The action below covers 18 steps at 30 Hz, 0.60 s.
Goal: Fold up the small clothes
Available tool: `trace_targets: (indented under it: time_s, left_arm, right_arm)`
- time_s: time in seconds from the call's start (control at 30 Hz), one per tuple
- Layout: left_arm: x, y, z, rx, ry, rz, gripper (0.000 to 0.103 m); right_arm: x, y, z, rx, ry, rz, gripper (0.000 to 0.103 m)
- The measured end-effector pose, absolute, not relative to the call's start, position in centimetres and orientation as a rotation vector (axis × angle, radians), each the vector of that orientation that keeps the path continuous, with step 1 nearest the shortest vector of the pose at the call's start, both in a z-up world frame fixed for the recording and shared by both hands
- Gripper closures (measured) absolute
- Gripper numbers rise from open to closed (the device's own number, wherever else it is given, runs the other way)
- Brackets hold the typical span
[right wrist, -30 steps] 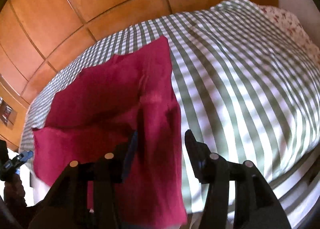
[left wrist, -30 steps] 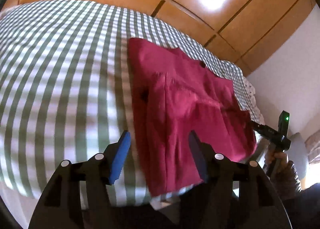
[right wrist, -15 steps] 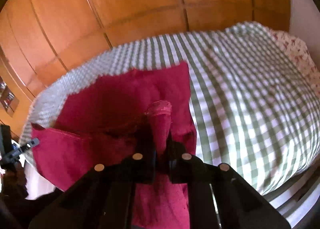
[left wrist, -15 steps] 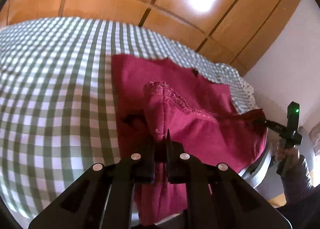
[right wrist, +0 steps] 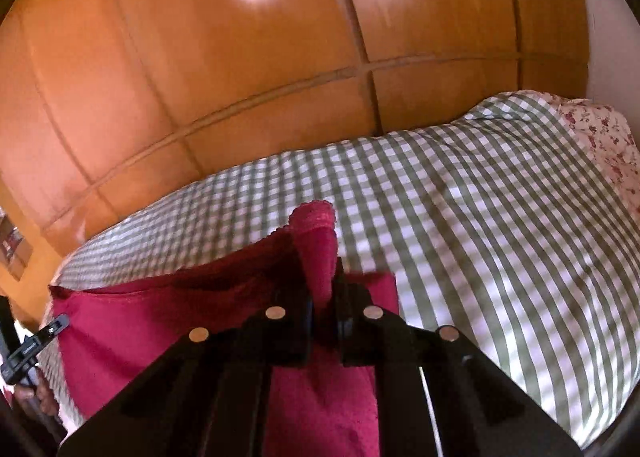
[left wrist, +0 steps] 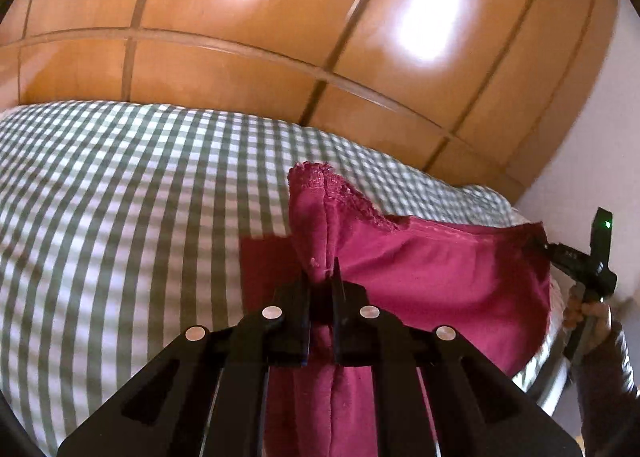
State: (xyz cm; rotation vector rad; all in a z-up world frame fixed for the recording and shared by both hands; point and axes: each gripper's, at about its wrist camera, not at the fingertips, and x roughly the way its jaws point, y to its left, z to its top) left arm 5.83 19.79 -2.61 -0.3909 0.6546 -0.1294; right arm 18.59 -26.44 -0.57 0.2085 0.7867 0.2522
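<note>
A dark red garment (left wrist: 432, 277) with a lace-trimmed hem hangs stretched between my two grippers above the bed. My left gripper (left wrist: 322, 281) is shut on one hem corner, which bunches up above the jaws. My right gripper (right wrist: 323, 277) is shut on the other hem corner of the garment (right wrist: 160, 321). Each gripper also shows at the far end of the cloth in the other's view: the right one (left wrist: 548, 247) and the left one (right wrist: 54, 327). The garment's lower part trails down toward the bed edge.
The bed has a green-and-white checked cover (left wrist: 120, 217) under the garment. A floral pillow (right wrist: 600, 145) lies at the far right. Wooden wardrobe doors (left wrist: 280, 37) stand behind the bed. A white wall (left wrist: 592, 145) is at the right.
Both grippers went from open over the flat garment to shut on its hem corners. They have lifted the cloth up off the checked cover.
</note>
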Motion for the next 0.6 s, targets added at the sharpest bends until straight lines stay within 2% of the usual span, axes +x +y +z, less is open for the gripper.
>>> trace_targets:
  time_s: [0.17,0.37,0.43,0.47,0.5,0.53,0.6]
  left_arm:
    - [11.3,19.4,-4.3,-0.340,0.726,-0.063,0.096]
    - [15.3,19.7,-9.2,-0.351,0.909,0.035,0.095]
    - [14.6,20.2,-8.9,-0.386,0.901,0.081,0.074]
    - [14.3,20.4,-8.6,-0.395,0.899,0.108,0.065]
    - [13.8,20.4,-7.9,-0.401,0.887,0.130,0.048]
    - [13.1,20.3,-7.2,-0.402,0.859,0.143,0.045]
    - [11.2,19.4,-5.2,-0.359,0.780,0.145,0.045]
  right_arm:
    - [23.4,-25.3,-4.8,0.190,0.856,0.165,0.096]
    - [25.5,-24.8,-10.4,0.147,0.952,0.115,0.094]
    - [25.2,-25.0,-9.9,0.149,0.931,0.128,0.085]
    - [24.8,-25.1,-9.3,0.135,0.912,0.134,0.077]
    - [24.2,-25.0,-8.5,0.108,0.887,0.135,0.071]
    - [23.5,-25.0,-7.7,0.085,0.863,0.138,0.068]
    - [21.7,-24.6,-6.3,0.069,0.826,0.165,0.059]
